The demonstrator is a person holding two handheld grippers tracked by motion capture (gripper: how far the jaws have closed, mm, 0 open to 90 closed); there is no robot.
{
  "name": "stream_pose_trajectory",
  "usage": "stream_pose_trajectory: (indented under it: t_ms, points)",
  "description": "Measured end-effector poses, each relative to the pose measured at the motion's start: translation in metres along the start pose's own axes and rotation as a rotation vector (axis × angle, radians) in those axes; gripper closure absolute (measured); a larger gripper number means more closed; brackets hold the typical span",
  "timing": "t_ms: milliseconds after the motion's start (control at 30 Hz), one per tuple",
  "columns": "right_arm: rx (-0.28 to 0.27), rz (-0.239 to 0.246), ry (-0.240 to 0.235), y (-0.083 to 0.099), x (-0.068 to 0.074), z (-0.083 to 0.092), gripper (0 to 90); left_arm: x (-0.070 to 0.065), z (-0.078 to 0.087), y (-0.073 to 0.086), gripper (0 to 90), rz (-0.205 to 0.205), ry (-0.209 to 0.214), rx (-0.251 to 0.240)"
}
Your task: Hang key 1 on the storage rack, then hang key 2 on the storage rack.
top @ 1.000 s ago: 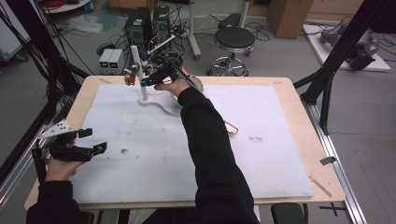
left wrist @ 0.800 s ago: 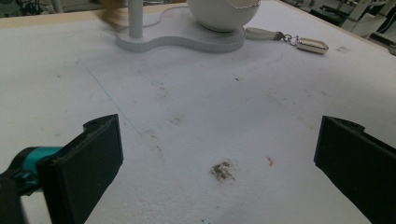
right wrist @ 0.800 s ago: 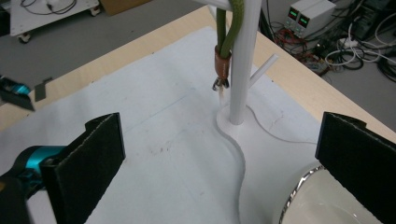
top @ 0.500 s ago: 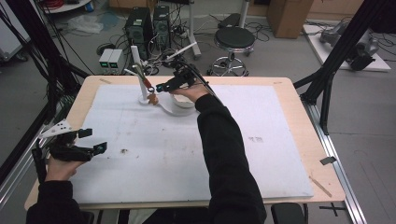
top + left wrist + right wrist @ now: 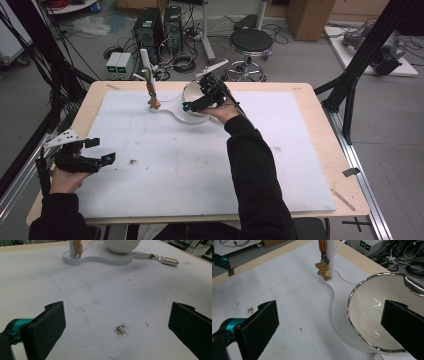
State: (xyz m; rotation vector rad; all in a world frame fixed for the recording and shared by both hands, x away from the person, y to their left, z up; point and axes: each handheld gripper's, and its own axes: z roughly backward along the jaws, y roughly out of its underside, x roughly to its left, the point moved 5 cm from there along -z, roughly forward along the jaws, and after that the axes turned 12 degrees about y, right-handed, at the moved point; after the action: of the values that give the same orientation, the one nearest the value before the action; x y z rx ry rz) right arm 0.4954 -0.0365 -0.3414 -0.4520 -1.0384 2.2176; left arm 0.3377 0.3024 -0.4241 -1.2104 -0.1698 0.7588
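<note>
Right gripper (image 5: 192,106) hovering wide open, empty, above white bowl (image 5: 384,315), jaws straddling its rim, likely lining up a grasp. Left gripper (image 5: 102,160) parked near table edge, likewise gaping, holding nothing. Bear charm (image 5: 323,270) hanging on stand post (image 5: 146,62), apparently for display; stand base (image 5: 100,257) carrying bowl.

Setting: a lab or research workshop, not a home. Bench (image 5: 320,150) is a wooden-edged table topped with a scuffed white sheet, framed by black metal struts (image 5: 360,65) at both sides. Beyond the bench's far edge, on bare grey floor: two computer towers (image 5: 160,25), two small power supplies (image 5: 119,62) with lit readouts, and loose tangles of cables (image 5: 182,62). A round black stool (image 5: 251,42) stands near the far edge; cardboard boxes (image 5: 305,12) sit further back.
</note>
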Motion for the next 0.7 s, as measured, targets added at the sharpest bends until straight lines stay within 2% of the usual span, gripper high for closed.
stream_pose_trajectory:
  t_ms: [300, 400, 467, 567, 700]
  points:
    - [-0.006, -0.017, 0.022, 0.02, -0.011, 0.012, 0.5, 0.0, -0.001, 0.0, 1.7, -0.002, -0.002, 0.007]
    - [-0.028, -0.025, 0.067, 0.025, -0.018, 0.018, 0.6, 0.0, -0.001, 0.0, 1.7, -0.004, -0.004, 0.008]
    - [-0.036, -0.044, 0.066, 0.028, -0.022, 0.02, 0.5, -0.001, -0.001, 0.0, 1.7, -0.008, -0.005, 0.003]
    - [-0.019, -0.048, 0.073, 0.034, -0.028, 0.023, 0.5, -0.001, 0.0, 0.0, 1.7, -0.007, -0.003, 0.005]
    - [-0.025, -0.051, 0.1, 0.041, -0.035, 0.026, 0.6, 0.0, -0.001, 0.0, 1.7, -0.005, -0.001, 0.009]
